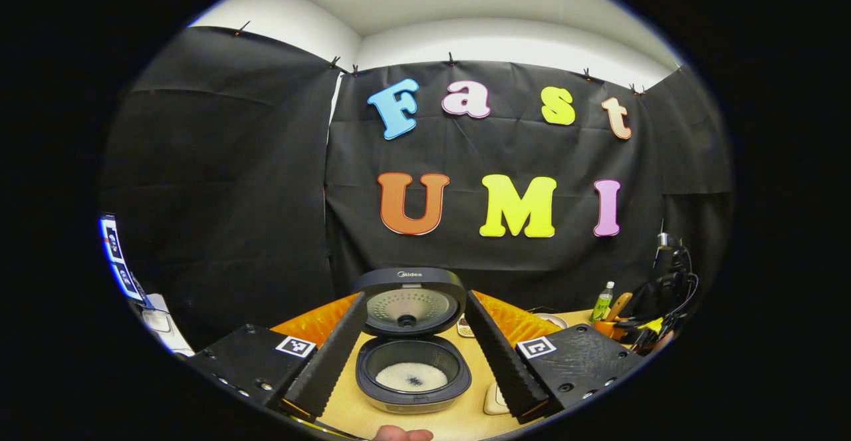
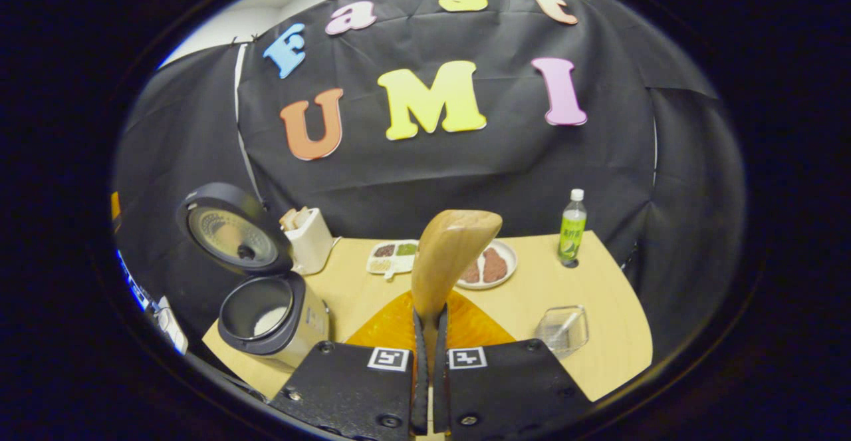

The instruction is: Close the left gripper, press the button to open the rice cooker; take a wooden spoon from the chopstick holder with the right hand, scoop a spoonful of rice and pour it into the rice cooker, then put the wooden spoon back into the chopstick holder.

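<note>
The rice cooker point(image 1: 412, 388) stands on the table with its lid point(image 1: 409, 301) swung up, and white rice point(image 1: 411, 376) lies in the pot. My left gripper point(image 1: 415, 298) is open just in front of it, one finger on either side of the cooker, touching nothing. My right gripper point(image 2: 431, 318) is shut on the handle of the wooden spoon point(image 2: 455, 241), whose bowl points up. From the right gripper view the open rice cooker point(image 2: 272, 314) is at the left. Behind it stands a white chopstick holder point(image 2: 309, 238) with wooden utensils.
An orange mat point(image 2: 399, 324) lies on the wooden table point(image 2: 598, 281). Behind it are a divided dish point(image 2: 392, 255) and a plate of dark food point(image 2: 488, 265). A green bottle point(image 2: 572, 228) stands far right, a clear container point(image 2: 562, 328) near right.
</note>
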